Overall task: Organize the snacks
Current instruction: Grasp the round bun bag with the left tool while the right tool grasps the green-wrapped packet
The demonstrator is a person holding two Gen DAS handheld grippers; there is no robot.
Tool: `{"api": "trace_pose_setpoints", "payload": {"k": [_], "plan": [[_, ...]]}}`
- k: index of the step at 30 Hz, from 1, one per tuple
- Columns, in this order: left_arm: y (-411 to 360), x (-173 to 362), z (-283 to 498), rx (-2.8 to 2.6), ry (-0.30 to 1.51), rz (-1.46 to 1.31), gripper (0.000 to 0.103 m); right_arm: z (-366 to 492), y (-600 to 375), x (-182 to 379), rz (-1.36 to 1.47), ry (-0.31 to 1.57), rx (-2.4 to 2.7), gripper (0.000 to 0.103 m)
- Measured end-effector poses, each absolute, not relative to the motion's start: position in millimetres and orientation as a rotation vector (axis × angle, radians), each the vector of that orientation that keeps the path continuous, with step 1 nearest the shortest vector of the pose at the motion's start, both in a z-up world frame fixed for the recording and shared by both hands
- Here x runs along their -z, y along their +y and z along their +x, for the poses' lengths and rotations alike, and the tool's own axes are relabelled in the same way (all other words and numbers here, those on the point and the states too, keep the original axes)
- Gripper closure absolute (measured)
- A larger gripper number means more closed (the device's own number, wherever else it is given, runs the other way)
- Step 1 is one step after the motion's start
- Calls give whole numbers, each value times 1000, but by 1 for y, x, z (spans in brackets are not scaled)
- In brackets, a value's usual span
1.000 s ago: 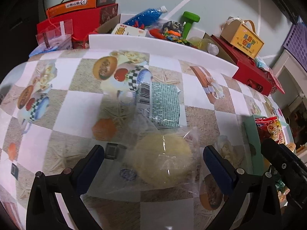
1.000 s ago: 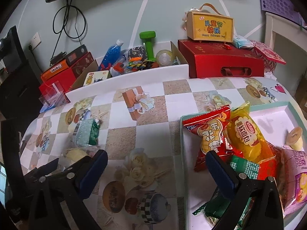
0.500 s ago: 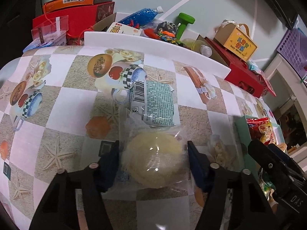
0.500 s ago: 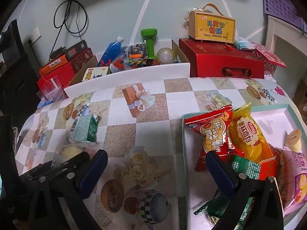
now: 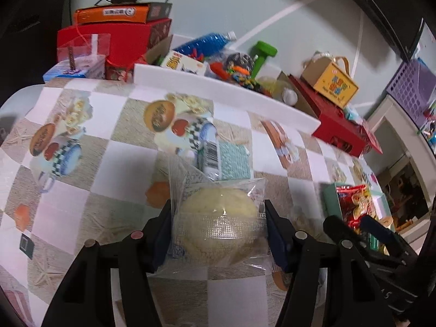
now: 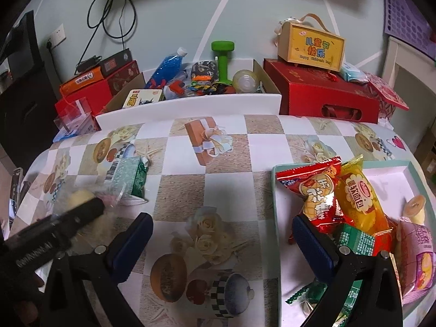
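The left tongs (image 5: pixel 219 227) are closing, pads pressing both sides of a clear-wrapped round bun (image 5: pixel 218 223) low over the counter (image 5: pixel 122 169). It looks light, soft and crushable in slippery film, so hold gently across the middle. The right tongs (image 6: pixel 222 241) gape empty. A green packet (image 5: pixel 227 160) lies just beyond; the crowded snack tray (image 6: pixel 275 190) sits well right.

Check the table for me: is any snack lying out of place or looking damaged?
One stray: a green packet lies alone on the tablecloth, away from the tray holding the other snacks. The left gripper is closing on a bagged bun, its clear wrapper crumpled. Nothing spilled.
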State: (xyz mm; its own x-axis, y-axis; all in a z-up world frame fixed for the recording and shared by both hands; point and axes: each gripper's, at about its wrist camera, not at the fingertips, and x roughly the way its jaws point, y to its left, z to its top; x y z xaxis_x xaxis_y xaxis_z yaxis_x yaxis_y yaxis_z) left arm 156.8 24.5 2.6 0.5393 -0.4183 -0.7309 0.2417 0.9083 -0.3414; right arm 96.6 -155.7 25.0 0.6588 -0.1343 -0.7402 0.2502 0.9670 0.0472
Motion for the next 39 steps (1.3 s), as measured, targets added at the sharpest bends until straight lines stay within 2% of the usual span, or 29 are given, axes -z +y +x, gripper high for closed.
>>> {"api": "trace_pose_setpoints", "payload": {"k": [18, 39], "plan": [[87, -1, 178, 258, 804, -307, 40, 144, -98, -26, 101, 790, 73, 0], [110, 24, 192, 212, 818, -347, 40, 194, -57, 21, 4, 859, 38, 2]]}}
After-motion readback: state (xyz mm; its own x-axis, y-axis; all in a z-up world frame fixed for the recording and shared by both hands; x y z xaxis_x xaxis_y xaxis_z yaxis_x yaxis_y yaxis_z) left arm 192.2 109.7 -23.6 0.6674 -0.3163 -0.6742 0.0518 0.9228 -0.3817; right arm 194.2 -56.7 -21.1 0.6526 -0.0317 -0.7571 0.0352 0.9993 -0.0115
